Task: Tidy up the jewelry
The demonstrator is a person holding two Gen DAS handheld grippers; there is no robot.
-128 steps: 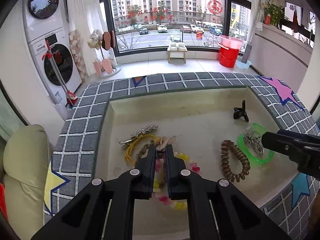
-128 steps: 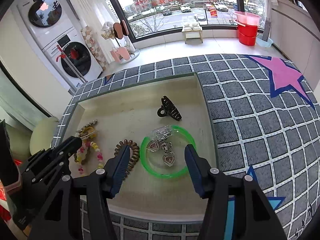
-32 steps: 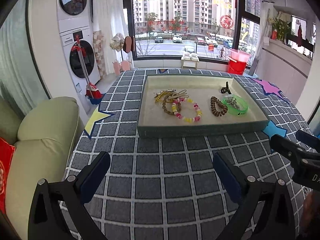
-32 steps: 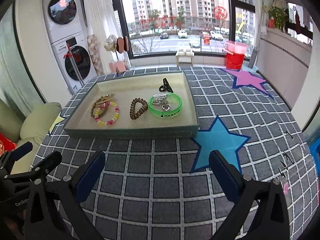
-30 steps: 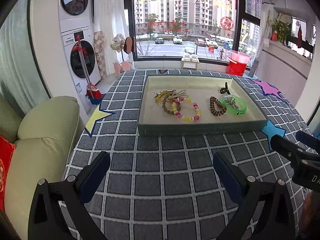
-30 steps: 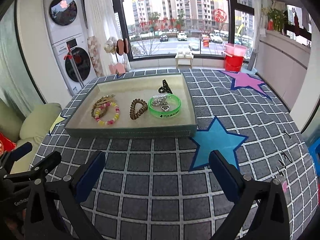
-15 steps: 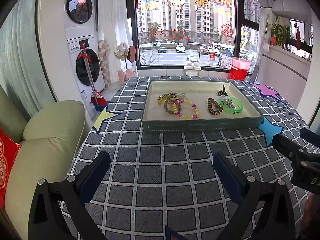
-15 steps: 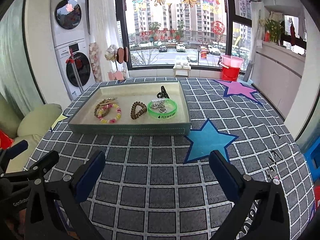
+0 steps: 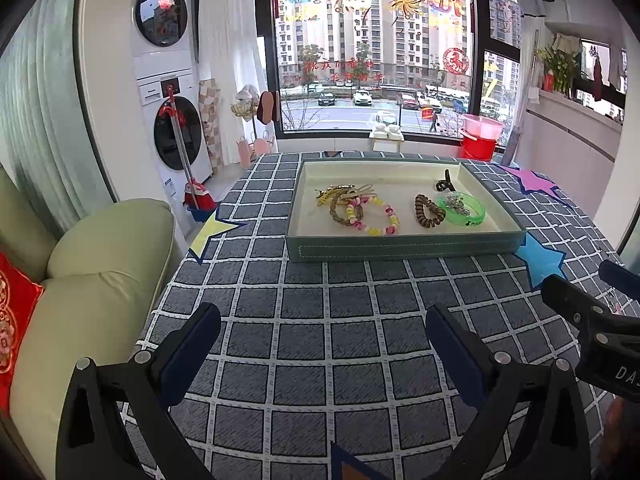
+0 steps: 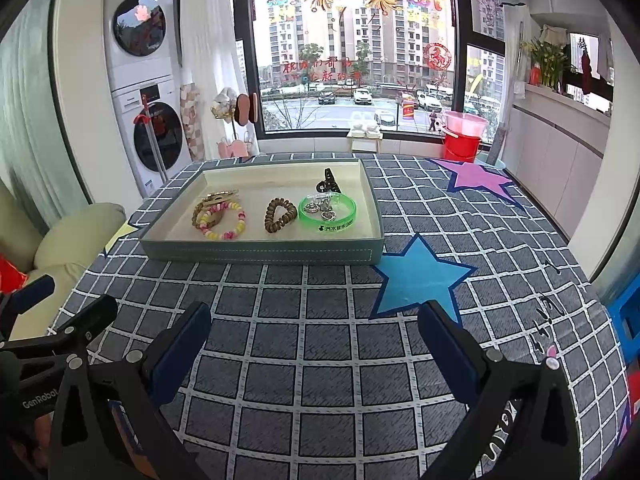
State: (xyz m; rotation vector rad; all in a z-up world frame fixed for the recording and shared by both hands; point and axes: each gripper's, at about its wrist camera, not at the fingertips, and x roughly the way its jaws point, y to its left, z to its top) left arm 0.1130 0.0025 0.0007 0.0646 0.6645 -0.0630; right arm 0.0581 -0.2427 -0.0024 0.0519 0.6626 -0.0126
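A grey-green tray (image 9: 400, 249) (image 10: 260, 255) sits on the checked cloth, far from both grippers. In it lie a pink and yellow bead bracelet (image 9: 376, 216) (image 10: 224, 222) over a tangle of yellow and brown pieces, a brown coil hair tie (image 9: 429, 211) (image 10: 279, 215), a green bangle (image 9: 464, 209) (image 10: 327, 209) with silver heart charms inside, and a black claw clip (image 9: 443, 182) (image 10: 329, 181). My left gripper (image 9: 322, 354) is wide open and empty. My right gripper (image 10: 312, 344) is wide open and empty, also showing at the right edge of the left wrist view (image 9: 592, 316).
The table has a grey checked cloth (image 10: 320, 340) with blue (image 10: 420, 276), pink (image 10: 480, 178) and yellow (image 9: 210, 230) stars. A cream sofa (image 9: 100, 264) with a red cushion stands at the left. Washing machines (image 9: 172, 136) and a window lie beyond.
Both grippers have opened and pulled back from the tray toward the table's near edge. The jewelry lies in the tray, unmoved over the last second.
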